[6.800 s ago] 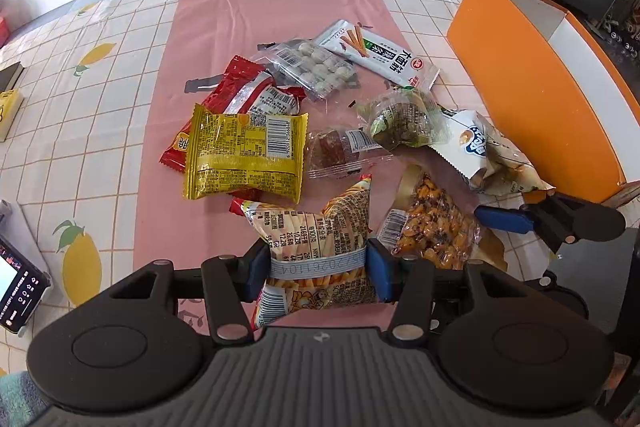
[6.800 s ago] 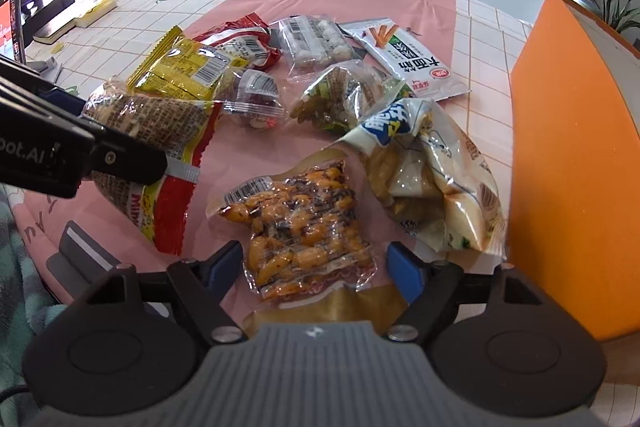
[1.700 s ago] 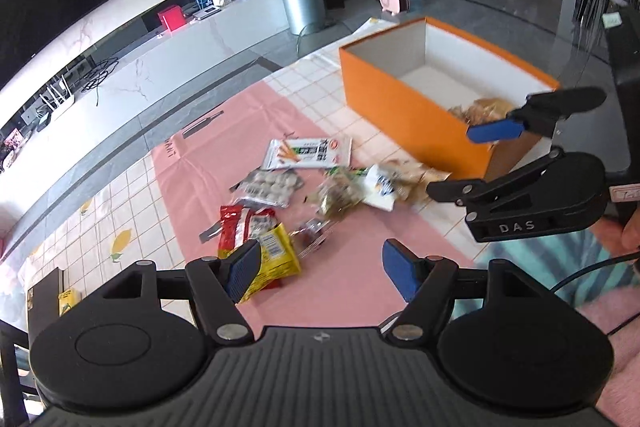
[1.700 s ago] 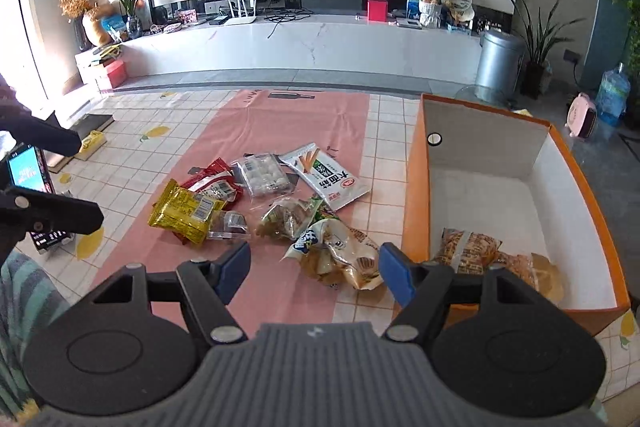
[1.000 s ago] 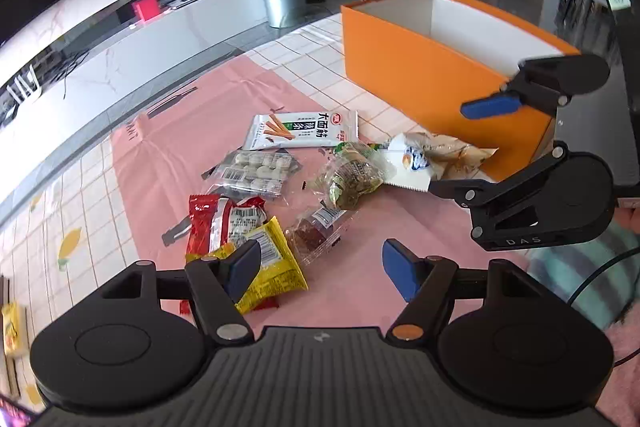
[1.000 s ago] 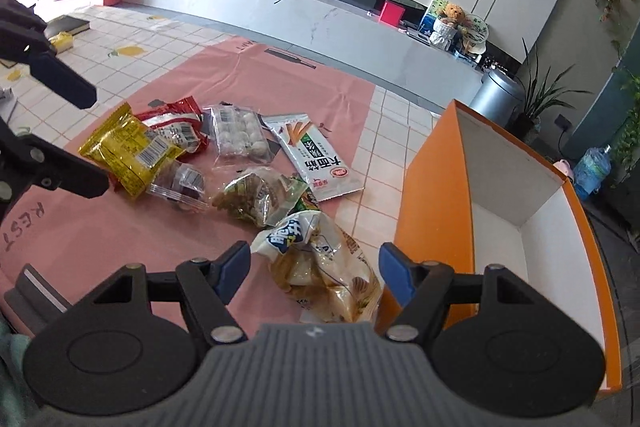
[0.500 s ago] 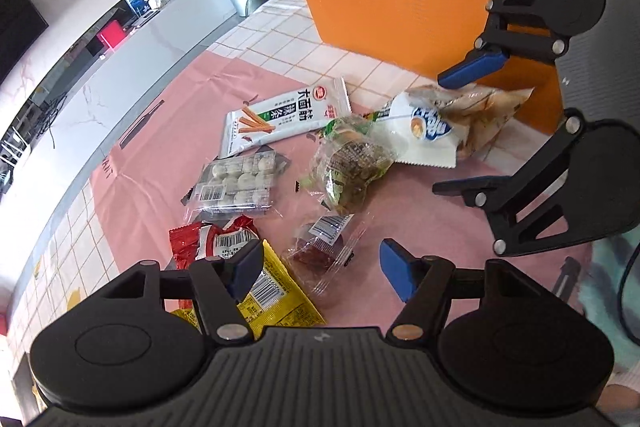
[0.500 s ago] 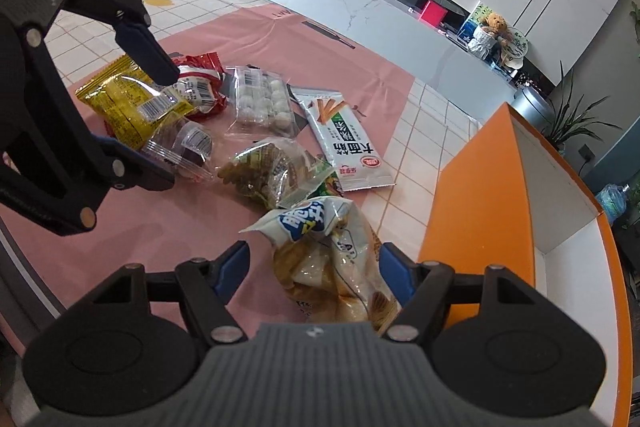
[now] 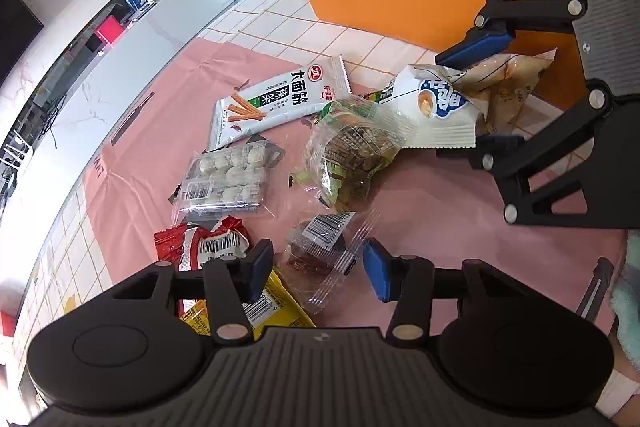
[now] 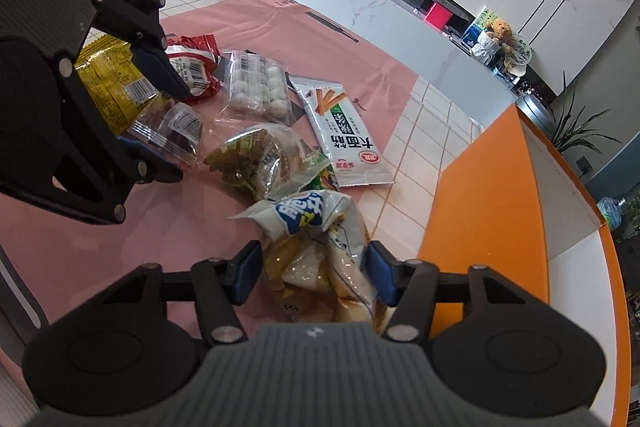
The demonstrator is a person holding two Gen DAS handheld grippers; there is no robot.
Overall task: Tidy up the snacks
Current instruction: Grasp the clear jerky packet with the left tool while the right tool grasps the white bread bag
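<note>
Pink cloth (image 9: 420,211) covers the tiled table (image 9: 280,27), an orange box (image 10: 492,195) beside it. Left hand-held gripper (image 9: 318,269) has just been closing around a clear packet (image 9: 320,259), contact unclear. Right hand-held gripper (image 10: 314,273), also closing, straddles the white bag (image 10: 316,259); its lower part is hidden.
</note>
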